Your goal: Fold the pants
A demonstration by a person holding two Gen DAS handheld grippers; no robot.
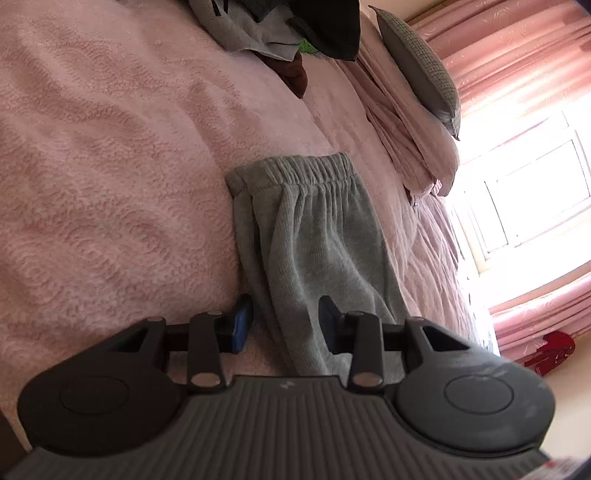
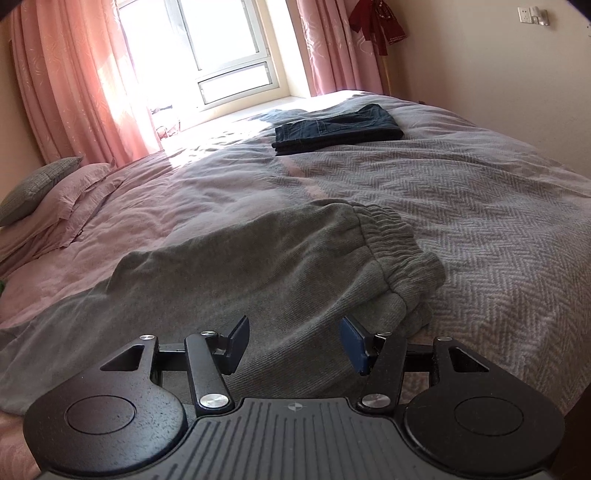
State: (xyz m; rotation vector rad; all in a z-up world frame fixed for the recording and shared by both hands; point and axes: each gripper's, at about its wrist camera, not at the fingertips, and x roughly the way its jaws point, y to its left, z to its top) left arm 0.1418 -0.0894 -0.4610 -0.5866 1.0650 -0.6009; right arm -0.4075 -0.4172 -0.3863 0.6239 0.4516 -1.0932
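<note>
Pants (image 1: pixel 314 236), grey knit and limp, lie on the bed (image 1: pixel 110 166) ahead of both spread-fingered, empty grippers: left gripper (image 1: pixel 284 325), right gripper (image 2: pixel 295 343). Likely light and floppy; pinch the elastic waistband (image 2: pixel 391 236) through both layers.

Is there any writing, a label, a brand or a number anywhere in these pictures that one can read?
No readable text anywhere.
Small round mark on the right claw's body: an emblem, not letters.
White speck on the left claw's body: too blurred to read.
Grey pants, jeans: no label shows.
Wall socket: no writing legible.
</note>
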